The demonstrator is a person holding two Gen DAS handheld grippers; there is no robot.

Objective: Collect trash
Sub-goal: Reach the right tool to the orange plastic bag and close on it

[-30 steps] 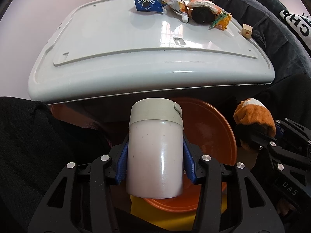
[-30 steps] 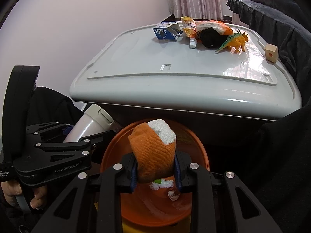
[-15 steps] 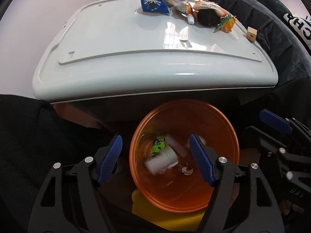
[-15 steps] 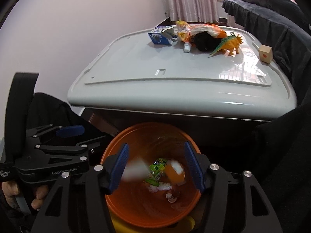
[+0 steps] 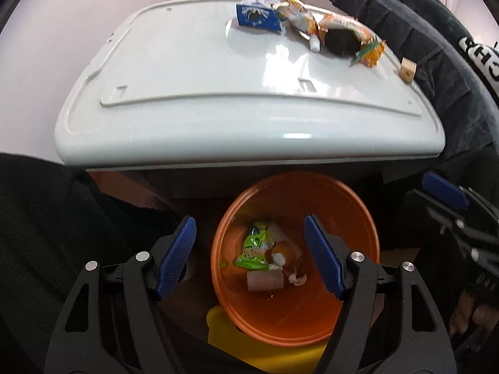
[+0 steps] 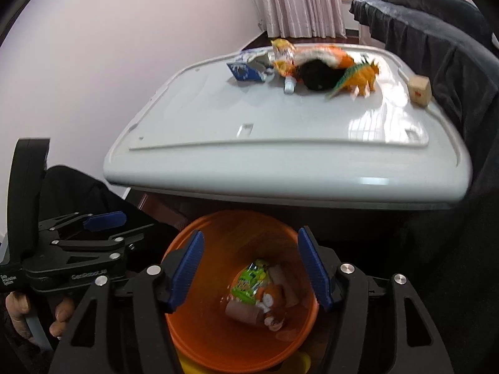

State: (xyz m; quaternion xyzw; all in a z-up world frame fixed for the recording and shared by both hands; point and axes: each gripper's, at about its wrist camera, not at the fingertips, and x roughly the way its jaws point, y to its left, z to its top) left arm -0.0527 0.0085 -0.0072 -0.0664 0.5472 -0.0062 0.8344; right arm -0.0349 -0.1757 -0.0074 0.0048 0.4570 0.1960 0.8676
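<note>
Both tools had just let go over the orange bin (image 5: 358, 308): a second before, the left gripper (image 5: 249, 255) clamped a white cup and the right gripper (image 6: 251, 269) pinched an orange-and-white scrap; now both stood spread with nothing between the jaws, having just been opening. The cup (image 5: 265, 281) and the scrap (image 6: 273, 296) lay at the bin's bottom beside a green wrapper (image 5: 254, 247). That drop looked finished. More litter waited on the white lid (image 5: 193, 71) toward twelve to one o'clock: a blue carton (image 5: 257, 18), wrappers (image 5: 299, 15) and a toy dinosaur (image 6: 358, 76), so another trip seemed due.
</note>
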